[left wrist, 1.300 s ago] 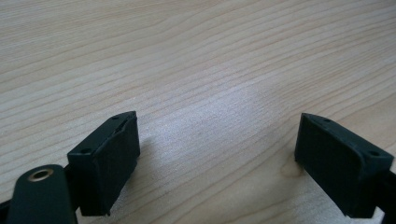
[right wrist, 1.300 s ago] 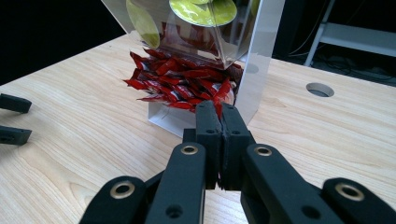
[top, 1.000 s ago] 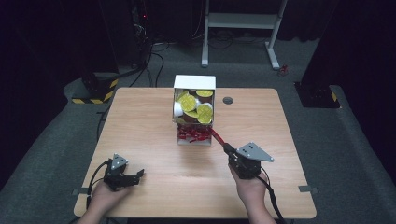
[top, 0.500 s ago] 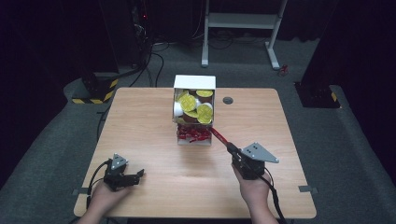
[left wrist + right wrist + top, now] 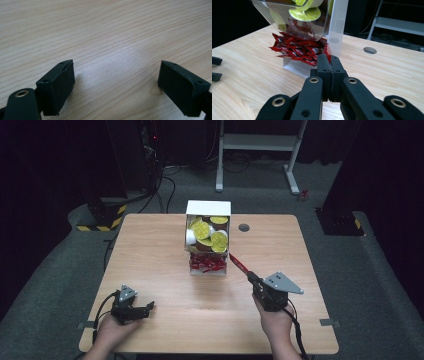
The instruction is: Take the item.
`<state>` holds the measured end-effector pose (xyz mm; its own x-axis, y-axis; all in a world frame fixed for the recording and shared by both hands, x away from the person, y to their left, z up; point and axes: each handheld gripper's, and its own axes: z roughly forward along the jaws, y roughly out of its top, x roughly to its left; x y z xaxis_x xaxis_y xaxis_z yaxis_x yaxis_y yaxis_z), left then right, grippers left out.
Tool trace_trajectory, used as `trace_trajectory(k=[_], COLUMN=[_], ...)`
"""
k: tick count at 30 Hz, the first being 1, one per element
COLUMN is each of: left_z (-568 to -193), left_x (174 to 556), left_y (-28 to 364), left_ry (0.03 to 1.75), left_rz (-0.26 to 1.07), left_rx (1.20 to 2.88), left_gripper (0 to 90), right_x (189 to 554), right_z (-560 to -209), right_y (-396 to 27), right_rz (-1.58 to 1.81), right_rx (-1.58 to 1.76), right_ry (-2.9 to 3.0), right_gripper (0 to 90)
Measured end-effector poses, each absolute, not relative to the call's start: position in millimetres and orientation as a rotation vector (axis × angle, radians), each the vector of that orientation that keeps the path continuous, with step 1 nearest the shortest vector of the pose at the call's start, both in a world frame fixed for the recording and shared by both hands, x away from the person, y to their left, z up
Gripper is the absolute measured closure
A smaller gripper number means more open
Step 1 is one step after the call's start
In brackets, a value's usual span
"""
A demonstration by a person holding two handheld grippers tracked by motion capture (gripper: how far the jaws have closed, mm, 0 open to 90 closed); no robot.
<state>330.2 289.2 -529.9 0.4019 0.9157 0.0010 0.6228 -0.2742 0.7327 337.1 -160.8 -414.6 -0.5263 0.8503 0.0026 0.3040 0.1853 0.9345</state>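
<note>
A clear-and-white dispenser (image 5: 208, 210) stands at the middle back of the wooden table (image 5: 150, 250). Yellow-lidded cups (image 5: 202, 230) fill its upper bin, and red packets (image 5: 207, 263) lie in its lower tray. My right gripper (image 5: 252, 276) is to the tray's right, shut on one red packet (image 5: 239, 264) that slants up toward the dispenser. In the right gripper view the right gripper (image 5: 330, 58) pinches that red packet (image 5: 327, 51) just in front of the red packets (image 5: 297, 48). My left gripper (image 5: 148, 307) rests open at the front left; the left gripper (image 5: 116, 66) has bare wood between its pads.
A round cable hole (image 5: 244, 227) sits in the table right of the dispenser, also the hole (image 5: 370, 50) in the right gripper view. A white metal stand (image 5: 260, 142) is on the floor behind the table. Dark equipment and cables lie at the back left.
My right gripper has drawn slightly right and toward the front edge with the red packet in it. The left gripper has stayed put.
</note>
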Motion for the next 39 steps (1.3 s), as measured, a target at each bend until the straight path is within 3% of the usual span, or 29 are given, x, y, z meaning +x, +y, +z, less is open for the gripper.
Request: trace_trajectory(k=[18, 39], left_z=[-530, -530], left_x=[330, 330], left_y=[289, 289], left_ry=[1.307, 1.309], left_rz=[0.573, 0.573], left_rx=[2.005, 2.003], left_gripper=[14.3, 14.6], right_x=[348, 387], right_z=[-414, -420], right_y=[-173, -179], right_rz=[1.288, 1.181], right_rx=[1.109, 1.158], right_ry=[1.9, 1.873], right_gripper=[89.8, 89.9])
